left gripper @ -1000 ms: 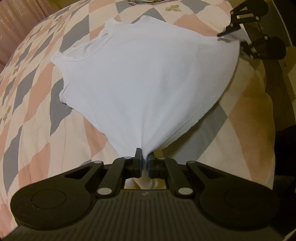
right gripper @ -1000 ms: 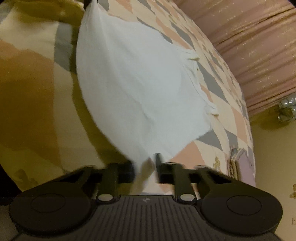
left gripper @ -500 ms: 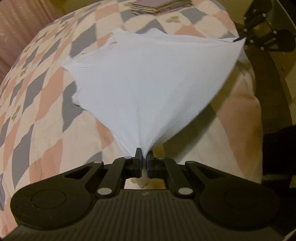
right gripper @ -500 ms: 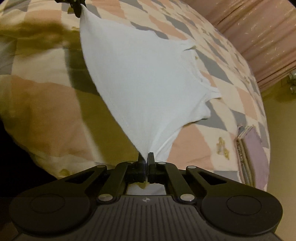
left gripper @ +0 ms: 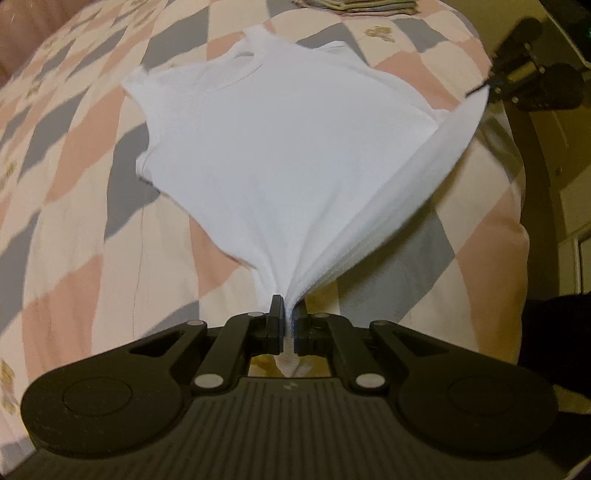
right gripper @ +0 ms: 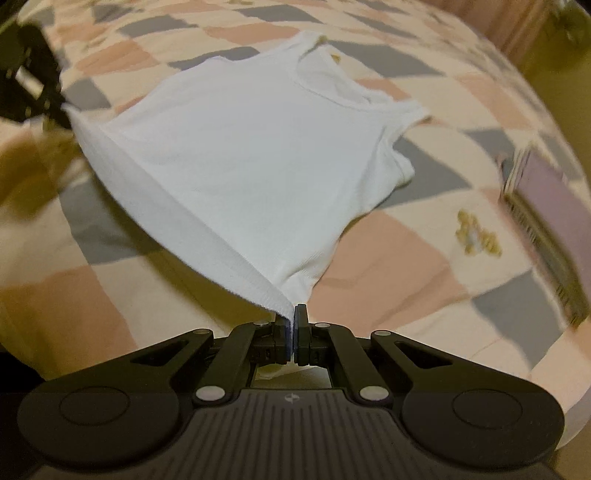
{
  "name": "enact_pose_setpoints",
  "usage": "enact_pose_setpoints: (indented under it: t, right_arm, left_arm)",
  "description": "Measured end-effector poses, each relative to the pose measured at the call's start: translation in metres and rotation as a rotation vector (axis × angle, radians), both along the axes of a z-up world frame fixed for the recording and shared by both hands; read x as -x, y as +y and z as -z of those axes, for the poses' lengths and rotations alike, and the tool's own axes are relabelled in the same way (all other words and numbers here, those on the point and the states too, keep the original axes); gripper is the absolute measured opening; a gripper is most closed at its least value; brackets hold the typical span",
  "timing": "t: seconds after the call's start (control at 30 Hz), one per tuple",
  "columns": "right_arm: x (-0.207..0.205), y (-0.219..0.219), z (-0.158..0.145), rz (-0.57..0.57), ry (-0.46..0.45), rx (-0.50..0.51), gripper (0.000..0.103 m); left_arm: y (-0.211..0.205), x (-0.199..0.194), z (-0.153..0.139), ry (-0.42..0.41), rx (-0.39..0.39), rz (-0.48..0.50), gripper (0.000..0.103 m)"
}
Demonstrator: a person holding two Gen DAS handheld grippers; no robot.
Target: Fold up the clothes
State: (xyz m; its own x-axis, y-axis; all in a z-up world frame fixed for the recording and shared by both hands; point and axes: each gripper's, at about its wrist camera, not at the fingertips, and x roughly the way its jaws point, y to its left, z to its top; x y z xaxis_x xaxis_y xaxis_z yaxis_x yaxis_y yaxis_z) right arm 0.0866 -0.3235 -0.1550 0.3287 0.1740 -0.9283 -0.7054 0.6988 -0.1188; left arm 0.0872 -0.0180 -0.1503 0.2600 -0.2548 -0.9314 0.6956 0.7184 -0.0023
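Note:
A white sleeveless top (left gripper: pixel 288 155) (right gripper: pixel 258 147) is stretched over the checked quilt, hem end lifted, neck and armholes lying on the bed farther away. My left gripper (left gripper: pixel 286 314) is shut on one hem corner, the cloth fanning out from its pads. My right gripper (right gripper: pixel 291 319) is shut on the other hem corner, with the ribbed hem edge running left from it. Each gripper shows in the other's view: the right gripper (left gripper: pixel 495 83) at the upper right, the left gripper (right gripper: pixel 55 99) at the upper left. The hem hangs taut between them.
The quilt (left gripper: pixel 74 221) (right gripper: pixel 424 258) in pink, grey and cream checks covers the bed. A stack of folded clothes (right gripper: pixel 546 206) (left gripper: pixel 354 4) lies beyond the top, to the right. The bed's edge (left gripper: pixel 517 221) drops off on the right in the left wrist view.
Both grippers have lifted and carried the hem forward over the bed. The right gripper, open a second ago, closed on its corner. The top now lies flatter and more spread.

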Motion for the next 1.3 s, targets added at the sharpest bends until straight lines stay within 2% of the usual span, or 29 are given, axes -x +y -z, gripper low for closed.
enact_pose_setpoints:
  t: [0.13,0.2,0.4,0.6,0.77,1.07,1.3]
  right_arm:
    - [-0.010,-0.004,-0.006,0.050,0.055,-0.044,0.000]
    - [-0.017,-0.003,-0.012,0.043,0.037,-0.041,0.000]
    - [-0.038,-0.002,-0.037,0.040,-0.010,-0.044,0.000]
    - [-0.077,-0.002,-0.052,0.004,-0.009,-0.063,0.000]
    - [-0.135,-0.001,-0.044,-0.045,0.028,-0.081,0.000]
    - [-0.241,0.002,-0.023,-0.100,0.112,-0.109,0.000]
    - [-0.297,0.003,-0.004,-0.092,0.142,-0.114,0.000]
  left_arm:
    - [0.007,-0.014,-0.006,0.025,0.034,-0.044,0.002]
    - [0.010,-0.023,-0.011,0.023,0.043,-0.059,0.002]
    - [0.005,-0.047,-0.035,-0.019,0.033,-0.017,0.002]
    - [0.002,-0.078,-0.046,-0.013,0.022,-0.021,0.002]
    - [-0.004,-0.124,-0.044,0.001,-0.006,-0.017,0.002]
    - [-0.014,-0.223,-0.020,0.054,-0.044,-0.088,0.003]
    - [-0.023,-0.273,-0.007,0.048,-0.059,-0.101,0.003]
